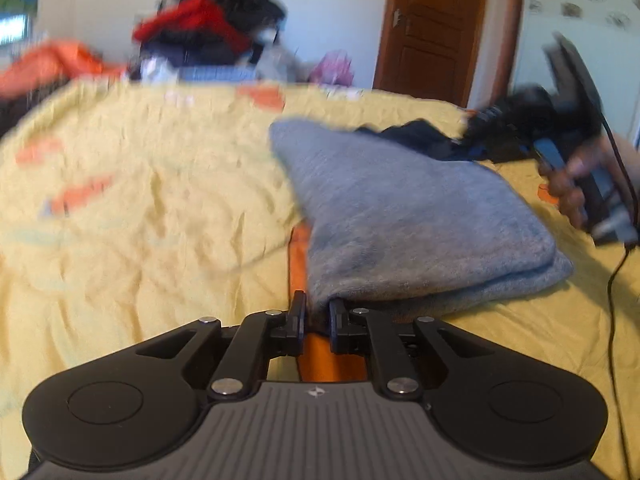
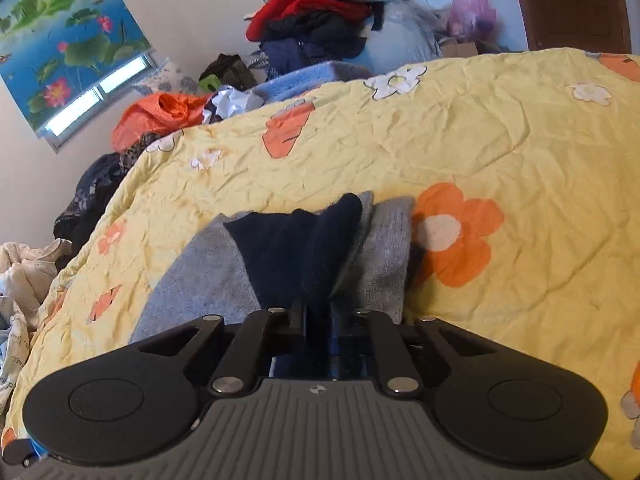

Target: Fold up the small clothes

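A grey knitted garment (image 1: 400, 220) lies folded on the yellow flowered bedsheet (image 1: 140, 200). My left gripper (image 1: 318, 314) is shut on its near corner, with grey cloth pinched between the fingers. At the right of the left wrist view, a hand (image 1: 568, 188) holds my right gripper (image 1: 476, 122) at the garment's far end, blurred. In the right wrist view, the right gripper (image 2: 319, 314) is shut on a dark navy part (image 2: 296, 248) of the grey garment (image 2: 200, 280), which bunches up in front of the fingers.
A heap of red, black and blue clothes (image 2: 320, 12) is piled beyond the bed's far edge, with orange cloth (image 2: 160, 114) beside it. A brown door (image 1: 436, 24) stands at the back right. A black cable (image 1: 612, 300) hangs from the right gripper over the sheet (image 2: 500, 132).
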{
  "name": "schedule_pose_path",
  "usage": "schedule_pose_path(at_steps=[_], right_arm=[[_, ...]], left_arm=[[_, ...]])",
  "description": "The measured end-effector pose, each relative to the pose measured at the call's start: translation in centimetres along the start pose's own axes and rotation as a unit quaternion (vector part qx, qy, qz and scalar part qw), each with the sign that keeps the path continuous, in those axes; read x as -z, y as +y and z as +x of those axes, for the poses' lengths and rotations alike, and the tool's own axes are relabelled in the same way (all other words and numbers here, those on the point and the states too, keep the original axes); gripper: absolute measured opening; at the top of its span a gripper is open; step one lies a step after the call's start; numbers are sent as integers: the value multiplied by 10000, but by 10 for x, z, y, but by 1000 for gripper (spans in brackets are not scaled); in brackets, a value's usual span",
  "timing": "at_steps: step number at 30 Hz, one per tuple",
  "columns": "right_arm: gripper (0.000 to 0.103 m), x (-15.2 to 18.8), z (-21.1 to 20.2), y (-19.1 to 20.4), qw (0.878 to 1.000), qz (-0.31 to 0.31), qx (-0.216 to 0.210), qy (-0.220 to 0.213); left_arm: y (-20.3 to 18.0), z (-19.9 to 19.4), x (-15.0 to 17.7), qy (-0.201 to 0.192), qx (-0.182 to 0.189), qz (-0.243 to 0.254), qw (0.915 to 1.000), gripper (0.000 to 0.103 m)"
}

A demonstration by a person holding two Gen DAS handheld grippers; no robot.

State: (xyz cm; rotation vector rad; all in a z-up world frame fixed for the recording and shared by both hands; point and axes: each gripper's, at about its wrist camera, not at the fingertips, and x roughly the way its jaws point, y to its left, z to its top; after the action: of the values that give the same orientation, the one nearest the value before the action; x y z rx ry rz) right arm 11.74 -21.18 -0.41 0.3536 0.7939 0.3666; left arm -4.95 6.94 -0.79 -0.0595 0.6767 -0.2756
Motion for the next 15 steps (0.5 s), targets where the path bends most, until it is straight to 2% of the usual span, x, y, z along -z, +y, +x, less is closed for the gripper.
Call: schedule_pose_path(at_steps=[3, 4, 5, 6, 7, 8, 9, 11, 12, 15], right_arm=[[13, 10, -8, -23, 9978, 498, -407, -127], [23, 12, -12, -22, 9974, 569, -423, -133], [44, 15, -20, -21, 9964, 715, -433, -139], [58, 18, -30, -21, 9946, 881, -521, -161], [82, 23, -42, -23, 9923, 993, -697, -262], [99, 30, -55, -23, 9903, 1043, -808, -429], [102, 38, -67, -26, 9891, 1057, -850, -568], [100, 51, -81, -32, 9898, 1066, -817, -484], [100, 56, -85, -37, 9901, 1120, -732, -430], [100, 69, -85, -48, 9905, 1232, -581, -200]], left_arm=[[9, 3, -5, 140, 130, -367, 9991, 11], [9, 2, -6, 171, 127, -372, 9991, 12], [8, 0, -7, 191, 148, -330, 9992, 12], [8, -3, -7, 244, 184, -310, 9991, 12], [10, -6, -6, 300, 209, -348, 9987, 18], [13, -11, -6, 331, 218, -423, 9983, 26], [17, -15, -5, 346, 200, -508, 9979, 32], [28, -24, -5, 348, 103, -711, 9968, 59], [35, -27, -5, 309, 64, -830, 9961, 64], [51, -27, -12, 279, -12, -1065, 9939, 65]])
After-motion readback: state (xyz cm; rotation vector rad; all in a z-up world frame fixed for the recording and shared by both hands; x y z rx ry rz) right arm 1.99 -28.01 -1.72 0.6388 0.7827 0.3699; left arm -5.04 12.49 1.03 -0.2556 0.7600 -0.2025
